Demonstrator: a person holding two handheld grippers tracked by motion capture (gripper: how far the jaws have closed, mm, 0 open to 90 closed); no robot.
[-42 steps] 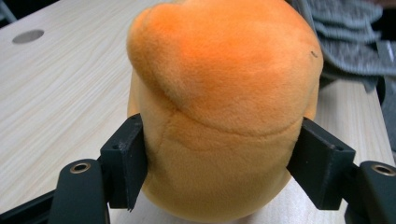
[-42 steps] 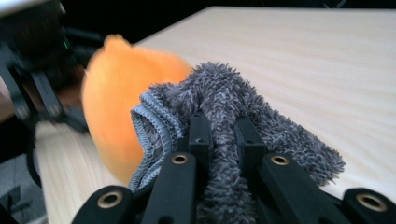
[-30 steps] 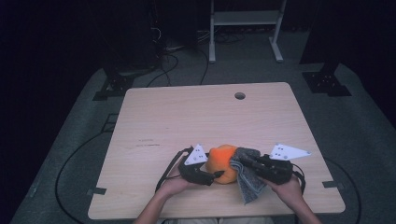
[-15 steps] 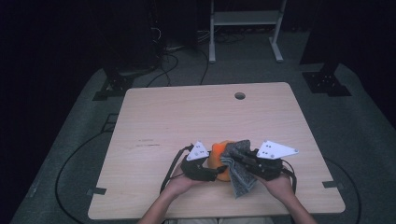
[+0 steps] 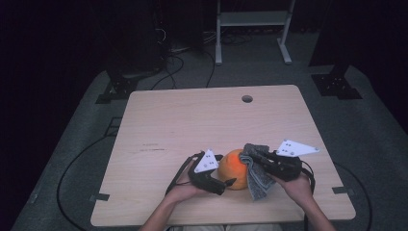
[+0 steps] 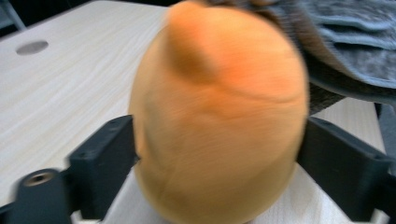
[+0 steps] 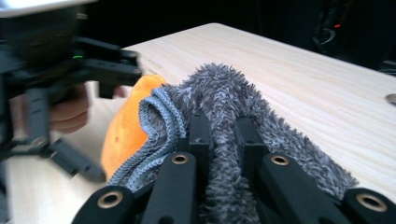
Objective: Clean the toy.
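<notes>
An orange, rounded fruit-like object (image 5: 234, 168) rests on the wooden table (image 5: 192, 120) near its front edge. My left gripper (image 5: 230, 176) comes at it from the left. In the left gripper view the orange object (image 6: 219, 116) sits between the jaws and touches both; the jaws have just been opening around it. My right gripper (image 5: 251, 153) is shut on a grey fluffy cloth (image 5: 257, 180), which drapes over the orange object's right side. In the right gripper view the cloth (image 7: 224, 88) is pinched between the black jaws (image 7: 223, 123) and laid against the orange object (image 7: 123, 130).
A round cable hole (image 5: 247, 98) is in the table's far side. A white metal stand (image 5: 250, 19) and cables (image 5: 168, 62) are on the dark floor beyond the table. The person's hands hold both grippers at the front edge.
The right gripper slid the cloth left over the orange object, then back a little to the right, showing more orange. The left gripper stayed in place.
</notes>
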